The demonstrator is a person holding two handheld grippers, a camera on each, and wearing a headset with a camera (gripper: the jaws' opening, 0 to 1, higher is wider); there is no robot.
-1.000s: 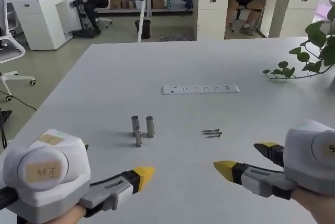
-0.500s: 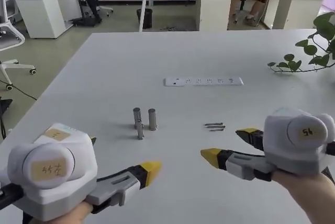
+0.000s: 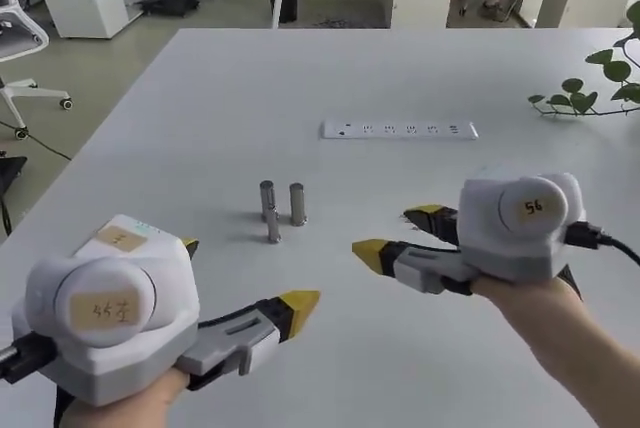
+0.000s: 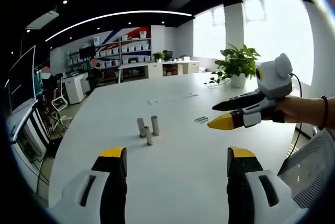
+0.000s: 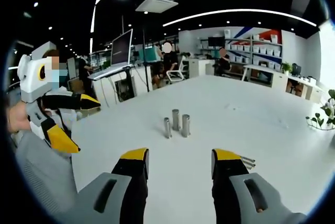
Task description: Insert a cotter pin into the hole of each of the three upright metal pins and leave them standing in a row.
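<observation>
Two pairs of jaws, and both are empty. On the left gripper (image 4: pixel 177 153) the jaws stand wide apart; on the right gripper (image 5: pixel 179 155) they are also parted, a little less. Just past one right jaw tip the cotter pins (image 5: pixel 246 160) lie flat on the white table (image 3: pixel 420 68) (too small to count). Further ahead the three metal pins (image 3: pixel 280 210) stand upright in a tight cluster, well apart from both grippers. Beyond them lies a power strip (image 3: pixel 400 130), and a plant (image 3: pixel 600 88) reaches in at the far right.
</observation>
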